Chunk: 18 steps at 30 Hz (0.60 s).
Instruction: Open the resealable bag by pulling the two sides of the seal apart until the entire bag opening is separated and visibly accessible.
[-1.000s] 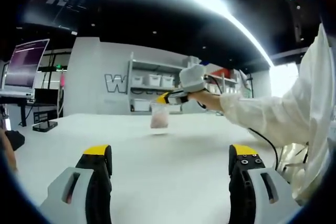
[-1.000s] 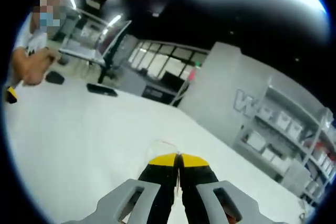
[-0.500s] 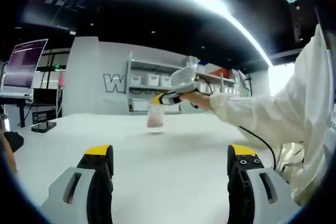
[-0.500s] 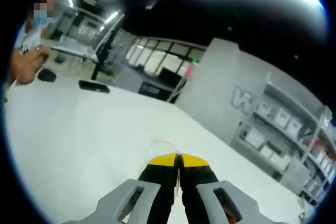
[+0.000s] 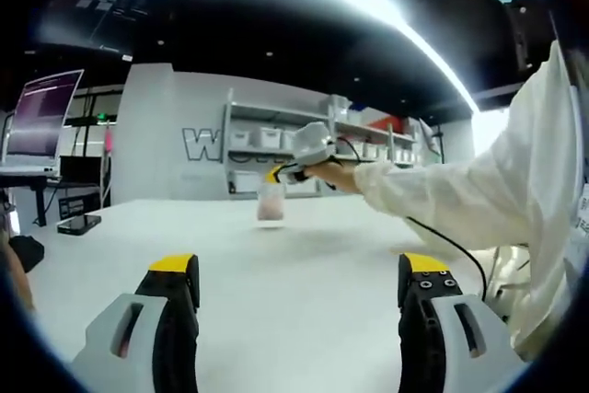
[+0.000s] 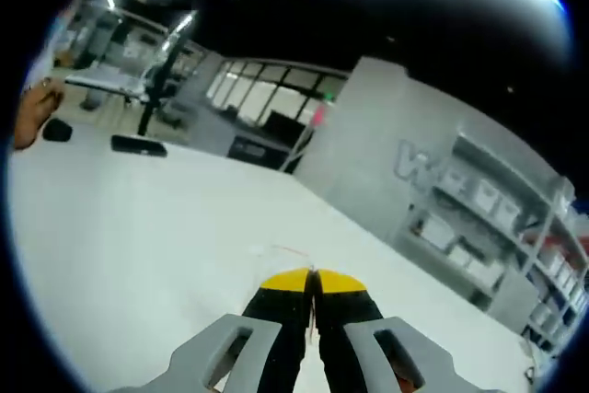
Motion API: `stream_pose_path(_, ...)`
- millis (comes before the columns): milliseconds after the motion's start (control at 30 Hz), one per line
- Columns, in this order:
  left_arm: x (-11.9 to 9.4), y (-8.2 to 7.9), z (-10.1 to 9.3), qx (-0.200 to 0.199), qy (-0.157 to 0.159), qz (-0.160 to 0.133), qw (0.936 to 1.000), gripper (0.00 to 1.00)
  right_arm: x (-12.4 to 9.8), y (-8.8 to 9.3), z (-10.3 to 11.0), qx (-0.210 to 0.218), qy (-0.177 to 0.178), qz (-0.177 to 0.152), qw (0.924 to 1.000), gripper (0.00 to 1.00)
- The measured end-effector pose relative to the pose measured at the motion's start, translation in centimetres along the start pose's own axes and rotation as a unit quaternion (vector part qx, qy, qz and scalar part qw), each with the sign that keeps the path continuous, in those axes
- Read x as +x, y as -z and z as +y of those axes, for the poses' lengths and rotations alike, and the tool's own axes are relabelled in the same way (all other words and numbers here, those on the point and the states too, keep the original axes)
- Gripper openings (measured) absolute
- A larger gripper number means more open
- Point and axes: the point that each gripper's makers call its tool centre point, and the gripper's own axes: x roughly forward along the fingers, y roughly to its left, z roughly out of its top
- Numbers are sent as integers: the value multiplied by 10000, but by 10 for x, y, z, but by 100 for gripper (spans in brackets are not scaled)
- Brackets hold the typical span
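Clear, thin plastic forms the resealable bag (image 5: 271, 205), which hangs from the right gripper (image 5: 293, 170) over a wide white table (image 5: 304, 283), seen from the left gripper view well out ahead. The bag looks small and limp, and probably light; a pale pinkish mass sits in its lower part, too distant to name. A person's white sleeve (image 5: 460, 202) reaches in from the right of that view behind the gripper.

In the right gripper view, the right gripper's black, yellow-tipped jaws are pressed together on the bag's top edge, and a sliver of clear film with a faint red line, the bag (image 6: 287, 259), shows just beyond the tips.

The left gripper (image 5: 299, 283) has its jaws spread wide with nothing between them, near the table and well apart from the bag.

The film is likely slippery and flimsy, so it would crumple rather than resist. A sensible hold is the free lip of the seal opposite the one already pinched, near the middle, pulling outward. Whether the seal is parted at all cannot be told.

Grey shelving (image 5: 276, 140) with white bins stands against the far wall.
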Motion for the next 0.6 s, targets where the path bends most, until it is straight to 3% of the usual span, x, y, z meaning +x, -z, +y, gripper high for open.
stream_pose_path(233, 1, -1, 2, 30, -8, -9, 10000, 87, 18, 11, -7, 343, 94, 134, 9993, 0)
stream_pose_path(467, 3, 3, 4, 2, -25, 49, 10000, 87, 25, 14, -26, 542, 448, 49, 9975, 0)
stream_pose_path(600, 3, 2, 4, 12, -18, 30, 10000, 87, 27, 26, -14, 495, 403, 214, 9977, 0)
